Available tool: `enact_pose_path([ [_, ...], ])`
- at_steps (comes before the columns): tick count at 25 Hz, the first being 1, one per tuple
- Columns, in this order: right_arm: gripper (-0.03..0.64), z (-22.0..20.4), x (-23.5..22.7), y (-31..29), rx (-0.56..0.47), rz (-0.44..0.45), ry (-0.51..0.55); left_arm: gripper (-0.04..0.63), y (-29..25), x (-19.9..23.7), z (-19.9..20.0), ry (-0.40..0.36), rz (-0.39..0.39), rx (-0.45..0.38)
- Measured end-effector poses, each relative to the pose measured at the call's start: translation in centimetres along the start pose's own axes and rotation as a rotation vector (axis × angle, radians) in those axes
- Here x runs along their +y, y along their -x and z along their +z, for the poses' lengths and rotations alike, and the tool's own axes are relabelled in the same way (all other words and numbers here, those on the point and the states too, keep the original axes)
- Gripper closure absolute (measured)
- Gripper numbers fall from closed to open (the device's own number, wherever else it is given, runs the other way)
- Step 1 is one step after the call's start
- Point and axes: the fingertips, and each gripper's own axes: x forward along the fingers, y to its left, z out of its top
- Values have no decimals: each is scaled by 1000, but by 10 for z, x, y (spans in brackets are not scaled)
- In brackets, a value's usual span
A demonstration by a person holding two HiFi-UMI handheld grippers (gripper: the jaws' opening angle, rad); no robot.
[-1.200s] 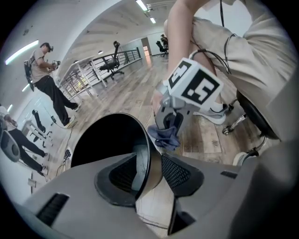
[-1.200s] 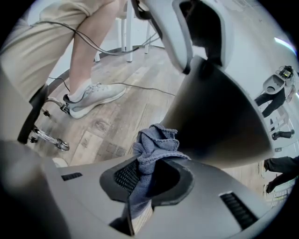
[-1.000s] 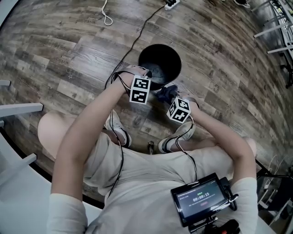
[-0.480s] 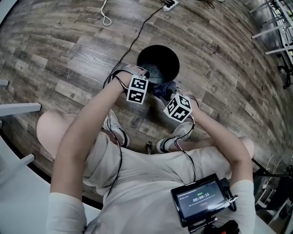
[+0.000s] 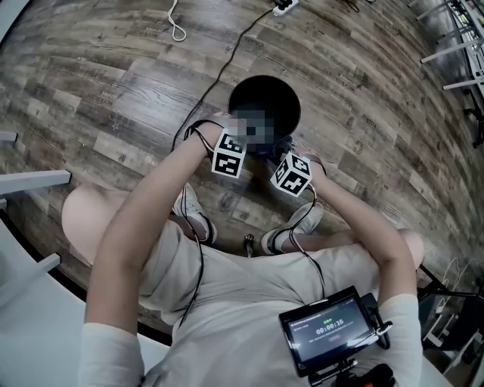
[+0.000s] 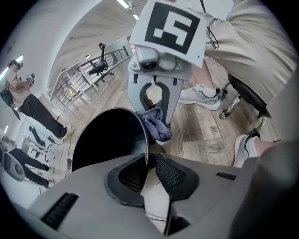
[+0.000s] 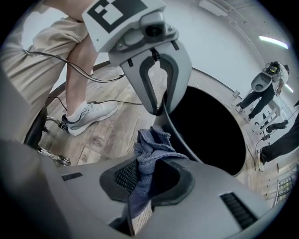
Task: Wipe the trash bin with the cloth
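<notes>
The black round trash bin (image 5: 266, 94) stands on the wood floor in front of the seated person. My left gripper (image 6: 149, 170) has just been closing and its pads now pinch the bin's near rim (image 6: 145, 140); its marker cube (image 5: 229, 153) shows in the head view. My right gripper (image 7: 147, 179) is shut on a blue-grey cloth (image 7: 152, 149), held against the outside of the bin's wall just right of the left gripper. The cloth (image 6: 156, 127) also hangs from the right gripper's tips in the left gripper view. A mosaic patch hides part of the rim.
A black cable (image 5: 227, 64) runs from the bin to a power strip (image 5: 281, 7); a white cord (image 5: 176, 26) lies far left. The person's shoes (image 5: 193, 212) and a chair caster (image 5: 248, 242) sit close behind the grippers. Metal racks (image 5: 461, 45) stand at right.
The right gripper with the cloth has edged a little closer to the bin's near wall, so less cloth shows. The left gripper has stayed at the rim.
</notes>
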Motion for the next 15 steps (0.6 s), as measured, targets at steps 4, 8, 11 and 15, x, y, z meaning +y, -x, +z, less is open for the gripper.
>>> enact_pose_path([
  [4,552,-17,2,-25,32,13,-2,518,-1,1,4,4,9,-9],
  [8,552,-33,7,-55,69,28,7,522,-1,1,6,28,-9,-9],
  [11,552,-46,9,-78,98,31,18,527,-1,3,8,44,-22,-13],
  [15,552,-63,9,-108,136,32,13,537,-1,4,13,77,-31,-35],
])
